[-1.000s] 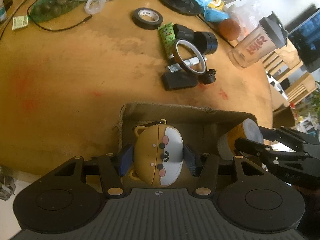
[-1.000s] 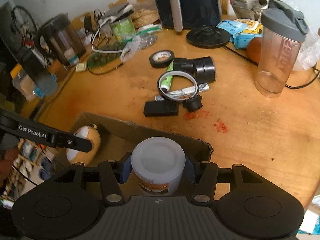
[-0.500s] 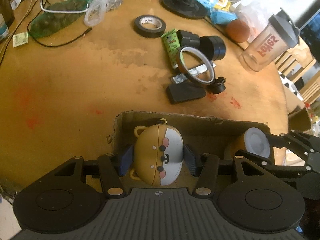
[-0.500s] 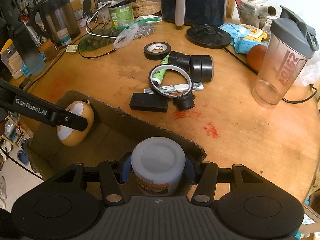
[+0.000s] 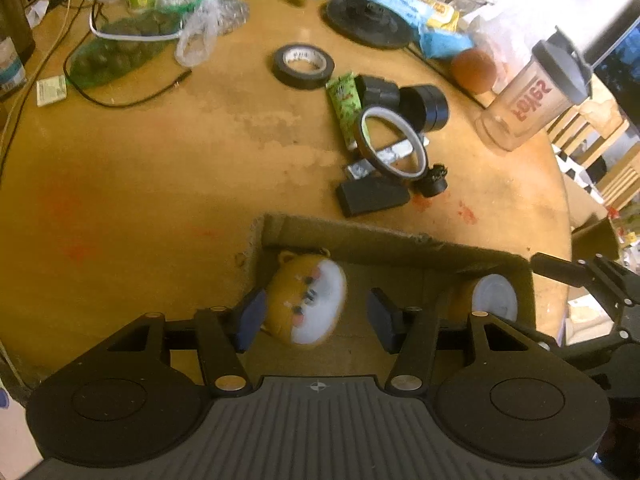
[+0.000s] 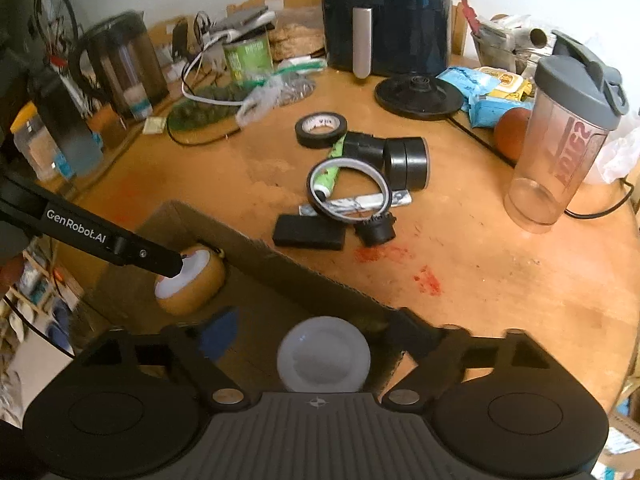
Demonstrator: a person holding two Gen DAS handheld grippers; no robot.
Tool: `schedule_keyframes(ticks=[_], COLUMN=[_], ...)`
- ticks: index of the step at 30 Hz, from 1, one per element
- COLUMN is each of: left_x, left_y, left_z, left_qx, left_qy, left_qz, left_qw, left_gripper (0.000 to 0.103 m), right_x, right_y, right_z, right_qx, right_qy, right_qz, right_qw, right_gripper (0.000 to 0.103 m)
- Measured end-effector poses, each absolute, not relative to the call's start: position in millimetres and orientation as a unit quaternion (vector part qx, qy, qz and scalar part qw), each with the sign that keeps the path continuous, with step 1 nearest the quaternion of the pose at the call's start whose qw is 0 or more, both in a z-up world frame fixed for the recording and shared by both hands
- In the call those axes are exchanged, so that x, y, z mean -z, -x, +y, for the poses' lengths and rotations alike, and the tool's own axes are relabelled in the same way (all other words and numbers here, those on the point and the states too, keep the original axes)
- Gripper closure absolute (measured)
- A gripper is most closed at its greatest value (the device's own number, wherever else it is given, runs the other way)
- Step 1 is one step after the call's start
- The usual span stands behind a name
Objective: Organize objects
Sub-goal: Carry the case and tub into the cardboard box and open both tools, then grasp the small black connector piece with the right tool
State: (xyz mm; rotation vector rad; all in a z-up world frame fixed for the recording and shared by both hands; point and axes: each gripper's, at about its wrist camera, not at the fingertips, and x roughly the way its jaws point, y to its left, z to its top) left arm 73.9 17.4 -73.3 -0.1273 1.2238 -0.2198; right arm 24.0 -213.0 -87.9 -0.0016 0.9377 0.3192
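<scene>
A brown-and-white bear-face case (image 5: 306, 304) lies tilted in the left corner of the cardboard box (image 5: 400, 248). My left gripper (image 5: 316, 316) hangs over it, open. Its left pad is close to the case and a clear gap shows at the right pad. A white-lidded jar (image 6: 323, 354) stands inside the box's near right end (image 6: 280, 256), between the fingers of my right gripper (image 6: 320, 336). Those jaws are opening and blurred, and neither pad presses on the jar. The jar (image 5: 494, 298) also shows in the left wrist view.
Beyond the box on the round wooden table lie a black tape roll (image 5: 304, 66), a thin tape ring (image 5: 390, 144), a green tube (image 5: 346, 108), black cylinders (image 5: 424, 106) and a black block (image 5: 372, 198). A shaker bottle (image 6: 568, 144), air fryer (image 6: 386, 16) and kettle (image 6: 116, 64) stand further back.
The bear case has come out from between the left pads and dropped, tilted, into the box. The right jaws have spread off the jar, which now sits lower in the box.
</scene>
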Motion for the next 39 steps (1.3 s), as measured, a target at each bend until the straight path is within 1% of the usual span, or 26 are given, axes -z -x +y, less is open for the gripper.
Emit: schedule_keyframes(ticks=[2,3,6,9,13,15,21,30,35,39], left_x=[67.3,65.2,66.4,70.5,86.7,96.4,101.0,100.7,98.1,90.8], left_y=[-75.2,-77.3,-90.6,-107.0,-130.2,-138.6,-128.9,-119.9,-116.3,-117.1], left_z=[23.4,27.3,33.6,42.9,47.1,46.9,46.7,51.5,51.4,57.3], left_qx=[0.107,0.112,0.101,0.097,0.084,0.083,0.091,0.088,0.086,0.081], left_qy=[0.062,0.066,0.06,0.076,0.073,0.068,0.051,0.057,0.052,0.07], left_qz=[0.563,0.556,0.548,0.534,0.538,0.553,0.563,0.576,0.576,0.563], left_qw=[0.817,0.821,0.828,0.837,0.836,0.826,0.82,0.811,0.811,0.819], left_gripper=[0.048,0.048,0.048,0.048,0.048,0.048,0.048,0.048,0.048,0.048], right_x=[83.7,81.7,77.0,72.1,65.3,62.3,53.5,51.6,54.4,58.7], right_y=[-22.4,-21.7,-17.7,-13.7,-8.2,-6.0,1.2,3.8,-6.2,-23.6], right_z=[-215.8,-216.8,-220.1,-223.1,-227.3,-229.5,-238.9,-256.7,-261.7,-264.6], right_qx=[-0.153,-0.153,-0.146,-0.133,-0.112,-0.103,-0.075,-0.041,-0.044,-0.058], right_qy=[-0.013,-0.02,-0.035,-0.042,-0.043,-0.041,-0.045,-0.062,-0.058,-0.054], right_qz=[0.447,0.447,0.447,0.443,0.435,0.432,0.422,0.414,0.416,0.422], right_qw=[0.881,0.881,0.882,0.886,0.892,0.895,0.902,0.907,0.906,0.903], right_gripper=[0.001,0.0,0.0,0.0,0.0,0.0,0.0,0.0,0.0,0.0])
